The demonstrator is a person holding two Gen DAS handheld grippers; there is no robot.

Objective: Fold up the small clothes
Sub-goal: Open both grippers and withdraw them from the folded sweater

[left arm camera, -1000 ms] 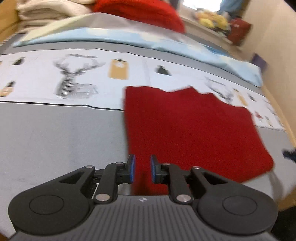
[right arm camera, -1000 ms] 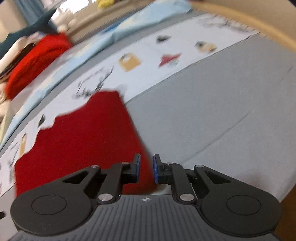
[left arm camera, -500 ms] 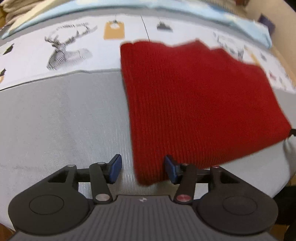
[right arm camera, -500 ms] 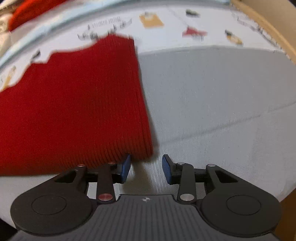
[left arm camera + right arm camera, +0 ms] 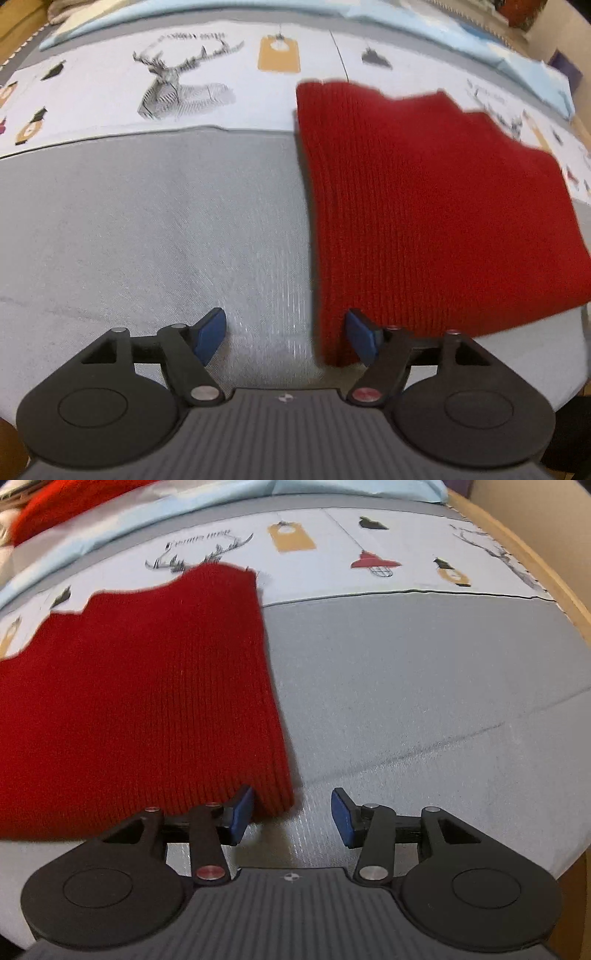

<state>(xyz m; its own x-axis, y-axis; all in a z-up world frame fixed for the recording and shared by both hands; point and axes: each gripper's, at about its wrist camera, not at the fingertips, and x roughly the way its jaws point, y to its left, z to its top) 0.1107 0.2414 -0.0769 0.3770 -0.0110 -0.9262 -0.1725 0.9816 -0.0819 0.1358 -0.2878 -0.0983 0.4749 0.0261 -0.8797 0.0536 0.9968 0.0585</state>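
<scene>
Grippers, left (image 5: pixel 286 338) and right (image 5: pixel 291 814), opening astride red knit (image 5: pixel 424 206) corners, seemingly unpinched.

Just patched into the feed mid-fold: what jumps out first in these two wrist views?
The red knitted garment dominates, lying flat on the grey bedcover, its far edge over the printed strip with the deer drawing. The left hand-held gripper and right hand-held gripper each sit at a near corner of the garment, jaws opening, a corner edge between the pads but not pinched.
</scene>
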